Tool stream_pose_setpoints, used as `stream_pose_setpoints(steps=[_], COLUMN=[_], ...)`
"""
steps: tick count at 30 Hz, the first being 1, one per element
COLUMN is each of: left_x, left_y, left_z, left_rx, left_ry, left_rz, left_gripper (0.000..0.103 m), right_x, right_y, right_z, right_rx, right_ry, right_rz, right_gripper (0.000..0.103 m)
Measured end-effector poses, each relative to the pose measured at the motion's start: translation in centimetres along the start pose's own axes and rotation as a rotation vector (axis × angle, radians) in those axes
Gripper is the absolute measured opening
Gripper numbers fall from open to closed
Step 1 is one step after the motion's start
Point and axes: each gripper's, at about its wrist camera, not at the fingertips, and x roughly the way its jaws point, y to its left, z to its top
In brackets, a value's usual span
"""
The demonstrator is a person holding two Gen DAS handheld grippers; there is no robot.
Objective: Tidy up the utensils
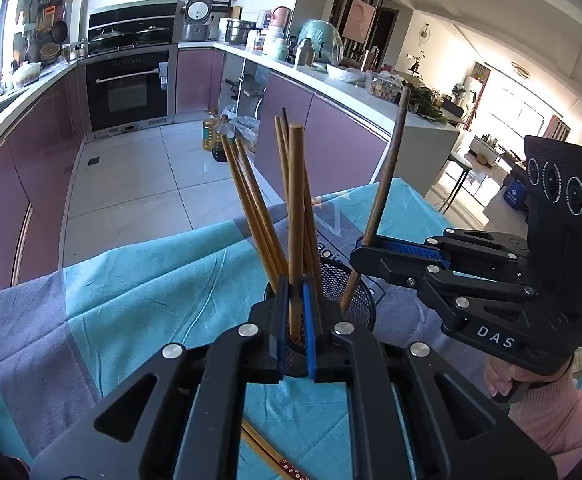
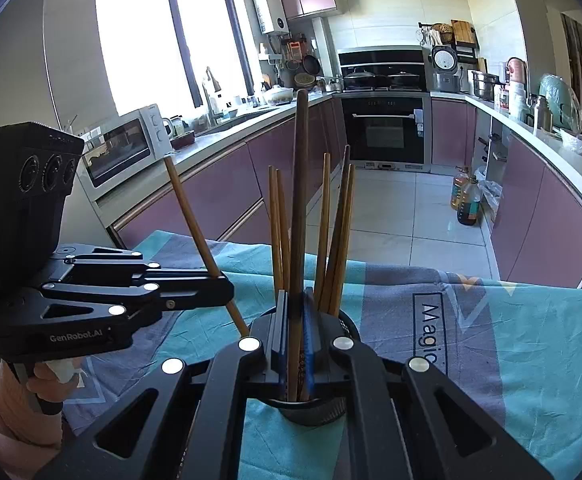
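Observation:
A black mesh holder (image 1: pixel 357 296) stands on the table with several wooden chopsticks (image 1: pixel 251 204) upright in it; it also shows in the right wrist view (image 2: pixel 315 410). My left gripper (image 1: pixel 296 332) is shut on a light wooden chopstick (image 1: pixel 296 208), its lower end inside the holder; this gripper shows in the right wrist view (image 2: pixel 223 286). My right gripper (image 2: pixel 296 344) is shut on a dark brown chopstick (image 2: pixel 300 184), whose tip also sits in the holder. From the left wrist view the right gripper (image 1: pixel 361 252) holds that dark chopstick (image 1: pixel 391 160).
The table wears a teal and grey cloth (image 1: pixel 111 300) with printed lettering (image 2: pixel 431 332). One more chopstick (image 1: pixel 267 454) lies on the cloth under my left gripper. Purple kitchen cabinets (image 2: pixel 219 196), an oven (image 2: pixel 385 128) and oil bottles (image 2: pixel 467 200) stand beyond the table edge.

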Motion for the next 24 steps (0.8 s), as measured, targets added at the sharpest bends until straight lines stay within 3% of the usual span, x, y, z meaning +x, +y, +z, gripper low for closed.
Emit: stream_pose_setpoints(steps=[13, 20, 22, 24], left_x=[2.0, 0.1, -0.9, -2.1], left_y=[1.6, 1.8, 1.9, 2.1], left_z=[0.4, -1.3, -2.1, -3.0], left_rx=[-0.06, -0.067, -0.07, -0.07], left_ry=[-0.003, -0.08, -0.114, -0.151], left_rz=[0.011, 0.054, 0.077, 0.104], left_gripper=[0.011, 0.021, 0.029, 0.031], right_x=[1.3, 0.9, 0.5, -0.1], right_y=[0.0, 0.3, 0.4, 0.8], right_z=[0.5, -0.3, -0.6, -1.0], right_rx=[0.026, 0.033, 0.029, 0.025], right_ry=[0.002, 0.001, -0.006, -0.016], right_rz=[0.004, 0.023, 0.034, 0.051], right_gripper=[0.008, 0.009, 0.011, 0.019])
